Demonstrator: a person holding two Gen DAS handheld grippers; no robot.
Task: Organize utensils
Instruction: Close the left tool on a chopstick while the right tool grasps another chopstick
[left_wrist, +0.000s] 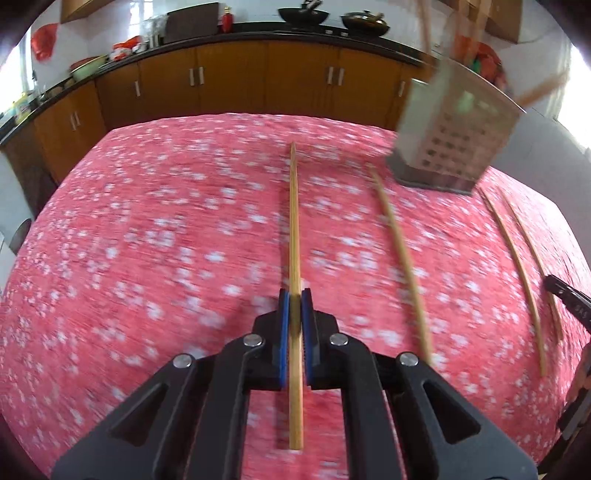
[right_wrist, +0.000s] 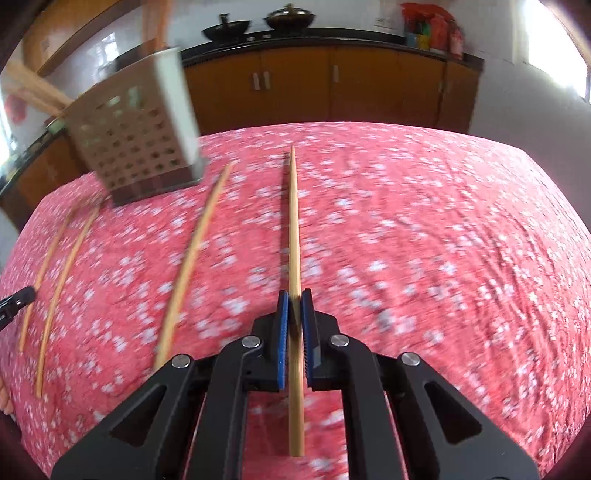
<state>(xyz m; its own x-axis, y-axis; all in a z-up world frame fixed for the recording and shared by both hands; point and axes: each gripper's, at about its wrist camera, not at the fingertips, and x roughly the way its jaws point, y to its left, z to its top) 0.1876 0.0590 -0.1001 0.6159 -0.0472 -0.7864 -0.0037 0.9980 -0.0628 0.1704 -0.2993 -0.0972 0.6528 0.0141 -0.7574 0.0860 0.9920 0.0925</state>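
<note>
each gripper, left gripper (left_wrist: 294, 295) and right gripper (right_wrist: 294, 295), is pinched thinly on one chopstick (left_wrist: 294, 221), which could be swivelled or dropped before the perforated holder (left_wrist: 454, 147) at 1 o'clock is reached.

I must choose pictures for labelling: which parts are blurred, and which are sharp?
Left wrist view: tablecloth and metal holder smeared; left gripper and its chopstick sharp. Right wrist view: same smear; right gripper sharp. Both bend straight lines.

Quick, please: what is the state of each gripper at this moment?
Left gripper: closed, holding a chopstick.
Right gripper: closed, holding another chopstick.
</note>
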